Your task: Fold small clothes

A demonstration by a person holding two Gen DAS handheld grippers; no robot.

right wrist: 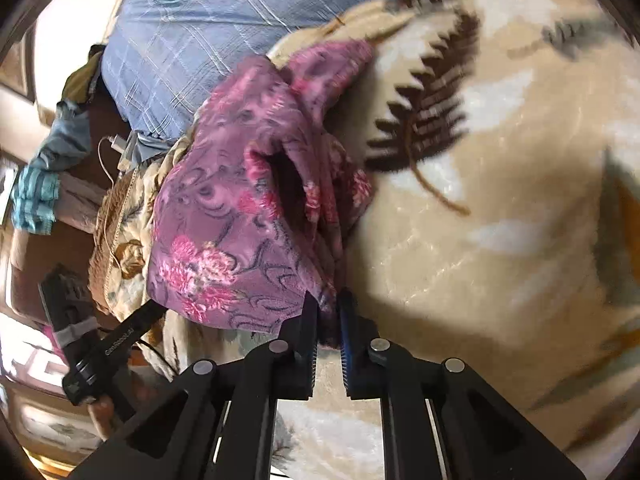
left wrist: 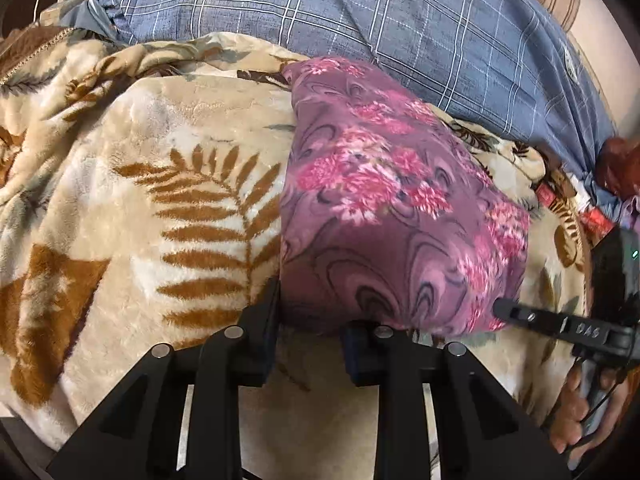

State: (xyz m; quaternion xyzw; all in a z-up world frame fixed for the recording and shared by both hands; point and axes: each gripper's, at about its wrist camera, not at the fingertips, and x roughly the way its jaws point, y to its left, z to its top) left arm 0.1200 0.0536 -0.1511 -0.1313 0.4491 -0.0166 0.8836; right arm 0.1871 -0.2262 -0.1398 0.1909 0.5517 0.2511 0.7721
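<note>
A small purple garment with pink flowers (left wrist: 384,208) lies on a cream blanket with brown fern leaves (left wrist: 168,184). My left gripper (left wrist: 310,320) stands at the garment's near edge with its jaws apart, the cloth's edge between them. My right gripper (right wrist: 328,312) is shut on the garment's near corner (right wrist: 240,216) and holds it lifted off the blanket (right wrist: 500,240), so the cloth hangs in folds. The right gripper also shows at the right of the left wrist view (left wrist: 504,308), the left gripper at the lower left of the right wrist view (right wrist: 152,312).
A blue plaid pillow (left wrist: 360,20) lies behind the garment. A white charger and cable (right wrist: 116,148) sit at the bed's edge beside teal cloth (right wrist: 36,196). Red and dark items (left wrist: 616,172) crowd the right side.
</note>
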